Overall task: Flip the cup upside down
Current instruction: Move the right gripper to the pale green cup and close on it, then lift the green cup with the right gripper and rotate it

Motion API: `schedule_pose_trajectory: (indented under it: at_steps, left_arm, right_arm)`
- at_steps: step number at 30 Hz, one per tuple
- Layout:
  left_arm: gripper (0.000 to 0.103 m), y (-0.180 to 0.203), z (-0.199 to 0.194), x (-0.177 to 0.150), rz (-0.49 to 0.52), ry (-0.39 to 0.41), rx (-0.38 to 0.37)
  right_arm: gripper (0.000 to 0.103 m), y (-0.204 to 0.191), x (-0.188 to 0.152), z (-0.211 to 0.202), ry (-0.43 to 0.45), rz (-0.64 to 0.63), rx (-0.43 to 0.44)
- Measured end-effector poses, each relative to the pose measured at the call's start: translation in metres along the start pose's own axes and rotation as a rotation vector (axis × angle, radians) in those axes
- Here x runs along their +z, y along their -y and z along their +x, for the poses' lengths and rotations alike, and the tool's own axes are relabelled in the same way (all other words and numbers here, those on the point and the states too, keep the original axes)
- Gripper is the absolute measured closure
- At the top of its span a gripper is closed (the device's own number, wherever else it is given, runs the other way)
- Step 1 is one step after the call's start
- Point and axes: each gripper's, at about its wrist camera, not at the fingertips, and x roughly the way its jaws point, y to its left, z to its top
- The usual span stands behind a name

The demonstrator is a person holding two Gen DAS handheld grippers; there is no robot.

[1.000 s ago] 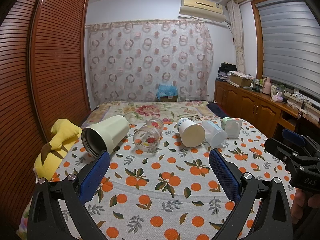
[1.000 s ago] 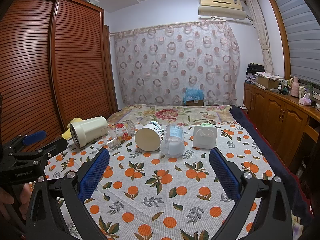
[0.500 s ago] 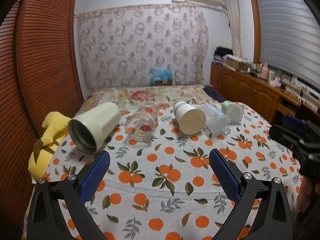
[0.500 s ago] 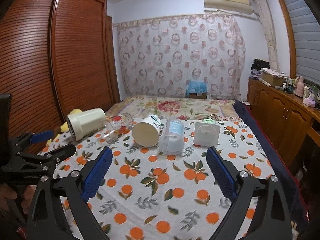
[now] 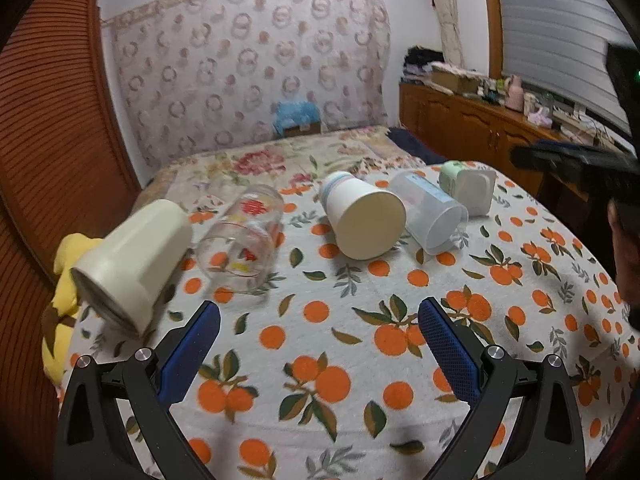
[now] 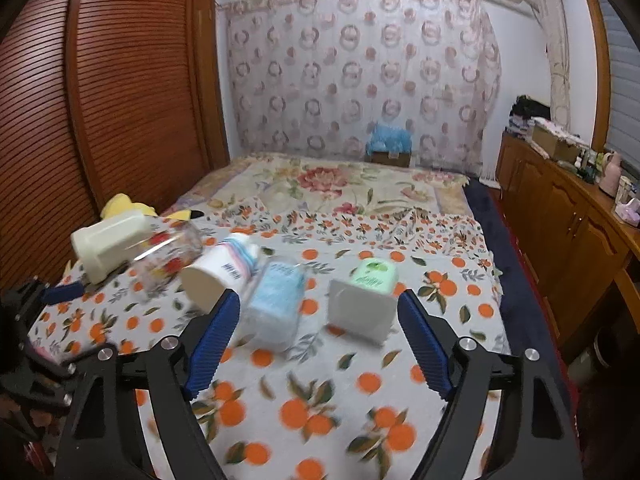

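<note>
Both my jaws stand wide apart and hold nothing. My right gripper (image 6: 318, 340) frames the clear cup (image 6: 276, 300) and the square tub (image 6: 364, 304), low in the middle of its frame. My left gripper (image 5: 320, 348) is over bare cloth of the bed (image 5: 520, 320); five cups lie on their sides across the middle. The paper cup (image 5: 362, 220) I judge light and soft, so I would take its wall gently near the middle. The glass (image 5: 242, 240) looks fragile and slippery. Against one second ago, the cups appear larger and nearer in both views.
</note>
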Motion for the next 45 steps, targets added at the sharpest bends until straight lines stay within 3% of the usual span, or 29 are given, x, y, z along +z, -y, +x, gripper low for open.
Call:
schedule_pose_trajectory:
  at_steps: [11,22,26,30,33,45]
  left_arm:
    - [0.007,0.015,0.035,0.017,0.066,-0.053,-0.041]
    - [0.007,0.015,0.047,0.020,0.043,-0.074,-0.099]
    - [0.007,0.011,0.047,0.018,0.030,-0.078,-0.106]
    - [0.007,0.008,0.042,0.017,0.025,-0.073,-0.099]
    - [0.007,0.006,0.034,0.014,0.022,-0.065,-0.098]
    - [0.007,-0.009,-0.005,-0.006,-0.013,-0.027,-0.079]
  right_arm:
    - [0.029,0.063,0.042,0.108,-0.255,0.088,0.035]
    - [0.031,0.084,0.043,0.172,-0.512,0.186,0.063]
    - [0.032,0.079,0.041,0.174,-0.544,0.183,0.059]
    - [0.045,0.072,0.037,0.176,-0.580,0.170,0.046]
    - [0.047,0.069,0.036,0.173,-0.586,0.164,0.030]
    - [0.050,0.038,0.047,0.085,-0.481,0.084,0.052]
